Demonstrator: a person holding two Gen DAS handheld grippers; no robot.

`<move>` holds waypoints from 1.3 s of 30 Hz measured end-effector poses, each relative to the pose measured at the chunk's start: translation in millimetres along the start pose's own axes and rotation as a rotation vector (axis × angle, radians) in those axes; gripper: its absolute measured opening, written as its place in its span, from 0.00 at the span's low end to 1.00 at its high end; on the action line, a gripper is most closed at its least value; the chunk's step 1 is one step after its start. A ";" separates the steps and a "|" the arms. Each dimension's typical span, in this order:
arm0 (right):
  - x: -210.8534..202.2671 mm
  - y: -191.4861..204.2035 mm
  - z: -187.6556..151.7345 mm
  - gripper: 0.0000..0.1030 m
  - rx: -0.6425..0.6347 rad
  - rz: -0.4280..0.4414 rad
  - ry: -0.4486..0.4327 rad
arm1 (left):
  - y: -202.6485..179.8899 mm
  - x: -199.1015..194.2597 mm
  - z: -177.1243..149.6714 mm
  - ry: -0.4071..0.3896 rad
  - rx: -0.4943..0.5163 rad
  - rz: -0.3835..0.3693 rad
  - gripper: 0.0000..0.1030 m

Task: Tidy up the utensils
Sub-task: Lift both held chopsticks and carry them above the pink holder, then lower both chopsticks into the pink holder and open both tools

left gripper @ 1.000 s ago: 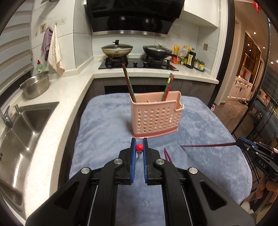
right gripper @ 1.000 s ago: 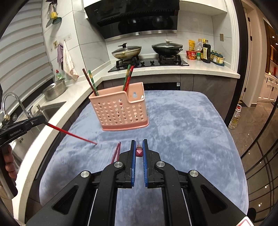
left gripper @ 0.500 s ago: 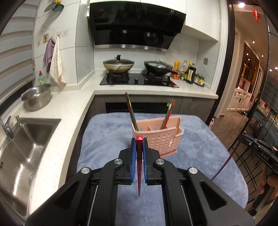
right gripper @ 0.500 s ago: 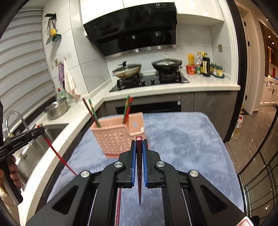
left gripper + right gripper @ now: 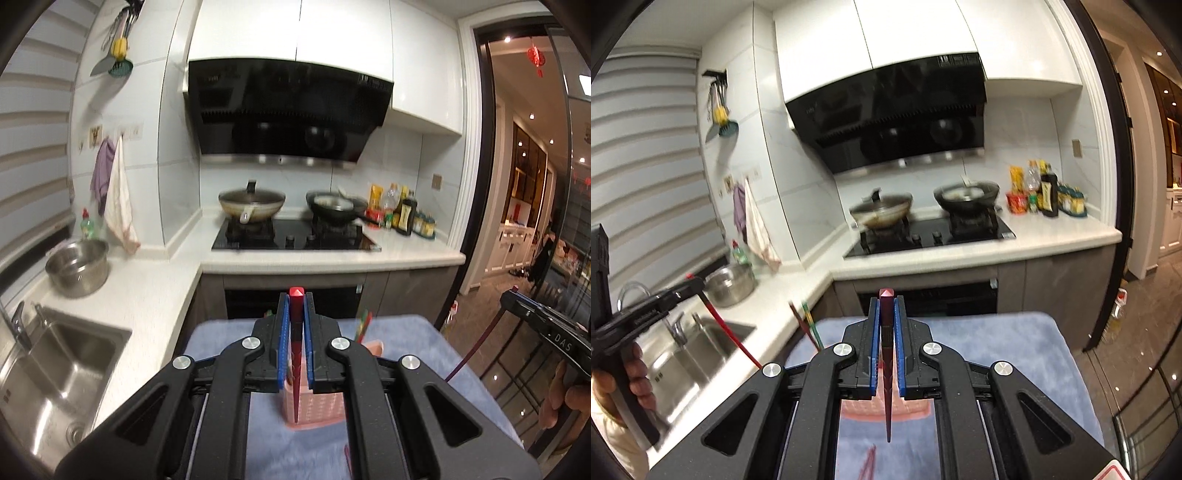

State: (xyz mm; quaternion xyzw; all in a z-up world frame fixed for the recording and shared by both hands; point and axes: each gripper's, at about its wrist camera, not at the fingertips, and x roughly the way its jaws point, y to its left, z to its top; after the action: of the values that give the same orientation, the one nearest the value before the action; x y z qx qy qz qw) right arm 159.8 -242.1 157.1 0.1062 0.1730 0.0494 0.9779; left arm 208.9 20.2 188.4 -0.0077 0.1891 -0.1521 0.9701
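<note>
A home kitchen — a black range hood (image 5: 291, 114) hangs over a gas hob (image 5: 295, 236) carrying two pans. A steel sink (image 5: 55, 373) sits in the white countertop (image 5: 147, 291) — condiment bottles (image 5: 402, 216) beside the stove.

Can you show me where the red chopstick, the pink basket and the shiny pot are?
red chopstick (image 5: 296, 354): left wrist view, shaft between the fingers.
pink basket (image 5: 325, 410): left wrist view, perforated front wall.
shiny pot (image 5: 77, 271): left wrist view, outer side wall.
</note>
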 end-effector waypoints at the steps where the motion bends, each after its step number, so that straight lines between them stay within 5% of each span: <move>1: 3.2 1.0 6.1 0.07 0.005 0.008 -0.013 | -0.8 4.0 6.7 -0.010 -0.002 0.000 0.07; 12: 70.4 19.4 51.5 0.07 0.047 0.063 -0.080 | -0.6 43.5 38.9 -0.089 -0.013 -0.009 0.07; 23: 142.4 11.5 6.3 0.07 0.077 0.042 0.055 | 17.8 105.9 1.3 -0.025 -0.083 -0.028 0.07; 35: 161.7 -7.7 -25.0 0.10 0.096 0.003 0.148 | 21.7 133.5 -32.8 0.076 -0.125 -0.021 0.07; 39: 154.6 -11.3 -22.7 0.28 0.106 -0.016 0.121 | 21.8 127.0 -35.9 0.072 -0.131 0.025 0.40</move>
State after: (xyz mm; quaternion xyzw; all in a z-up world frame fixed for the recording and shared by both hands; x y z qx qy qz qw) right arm 297.2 -228.1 83.1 0.1533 0.2348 0.0388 0.9591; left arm 314.1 4.7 107.2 -0.0632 0.2334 -0.1276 0.9619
